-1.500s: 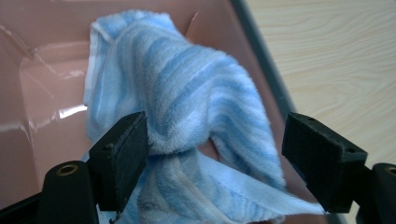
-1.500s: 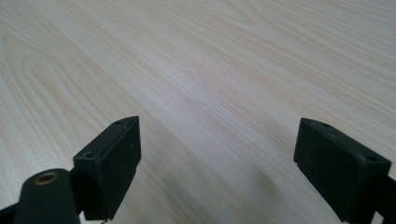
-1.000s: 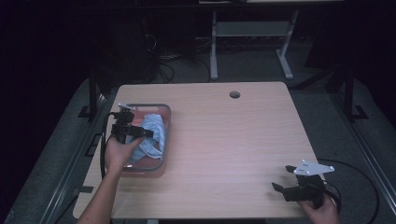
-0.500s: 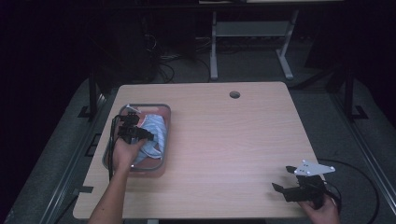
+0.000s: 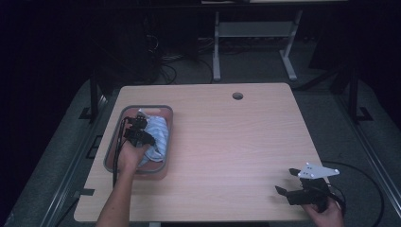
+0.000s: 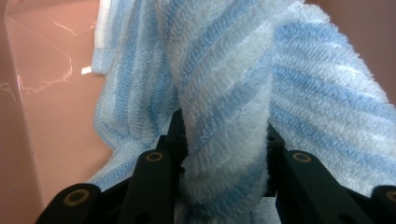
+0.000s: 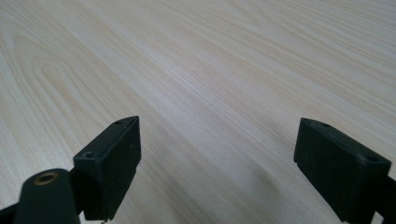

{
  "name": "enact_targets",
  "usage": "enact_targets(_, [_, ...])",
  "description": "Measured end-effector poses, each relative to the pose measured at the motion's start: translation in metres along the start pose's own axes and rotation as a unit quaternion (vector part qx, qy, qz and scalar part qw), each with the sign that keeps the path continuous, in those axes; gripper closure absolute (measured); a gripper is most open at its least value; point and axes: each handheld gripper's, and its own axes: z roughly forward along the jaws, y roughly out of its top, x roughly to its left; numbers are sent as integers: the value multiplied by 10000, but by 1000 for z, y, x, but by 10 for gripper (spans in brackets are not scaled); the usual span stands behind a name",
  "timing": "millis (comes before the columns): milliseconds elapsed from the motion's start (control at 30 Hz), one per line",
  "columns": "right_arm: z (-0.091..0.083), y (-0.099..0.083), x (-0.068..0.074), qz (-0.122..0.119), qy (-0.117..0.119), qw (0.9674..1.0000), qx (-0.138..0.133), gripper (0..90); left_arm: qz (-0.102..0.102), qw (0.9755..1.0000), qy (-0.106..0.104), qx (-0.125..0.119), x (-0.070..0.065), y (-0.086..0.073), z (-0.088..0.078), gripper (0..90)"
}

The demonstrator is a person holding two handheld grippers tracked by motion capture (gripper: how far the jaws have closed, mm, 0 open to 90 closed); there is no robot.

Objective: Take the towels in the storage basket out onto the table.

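A blue-and-white striped towel [image 5: 158, 135] lies bunched in a pink tray [image 5: 163, 168] with a grey rim at the table's left. My left gripper [image 5: 140, 124] sits over the tray, shut on a thick fold of the towel [image 6: 224, 121] that stands up between its jaws. The pink tray floor [image 6: 51, 112] shows beside the cloth. At the table's front right corner my right gripper [image 5: 289, 185] rests low with a grey three-cornered plate on top. In its own view the right gripper [image 7: 217, 163] stands open, with bare wood between the jaws.
The light wooden table [image 5: 227, 142] has a round cable hole [image 5: 237, 96] near its far edge. A black cable [image 5: 364, 179] loops off the right side. A metal desk frame [image 5: 255, 42] stands behind on the dark floor.
My left hand has shifted slightly toward the near side of the tray with the towel still gripped. The right gripper has stayed in place.
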Motion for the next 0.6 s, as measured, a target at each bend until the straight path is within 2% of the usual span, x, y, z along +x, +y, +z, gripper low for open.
enact_targets(67, [0, 0, 0, -1, 5, 10000, -1, 143, 100, 9999, 25, 98, 0, 2, -1, 683])
enact_targets(167, [0, 0, 0, 3, -3, 10000, -3, 143, 29, 9999, -44, 116, 0, 1, -2, 690])
enact_targets(267, [0, -2, -2, 51, 5, 10000, -12, 143, -26, 9997, -234, 73, 6, -2, -6, 699])
enact_targets(367, [0, -1, -2, 40, -4, 10000, -20, 143, 11, 9997, -236, 50, 5, -3, -9, 708])
enact_targets(400, [0, -1, -1, 33, -17, 10000, -9, 143, 49, 9997, -242, 30, 5, -3, -11, 708])
enact_targets(433, [1, -1, -1, 25, -18, 10000, -1, 143, 200, 9995, -226, -19, 3, -5, -16, 709])
enact_targets(533, [1, -1, 0, 13, -27, 10000, 8, 143, 192, 9994, -282, -98, 4, -6, -21, 709])
enact_targets(600, [2, -1, 0, 20, -23, 10000, 29, 143, 141, 9988, -400, -250, 8, -10, -32, 710])
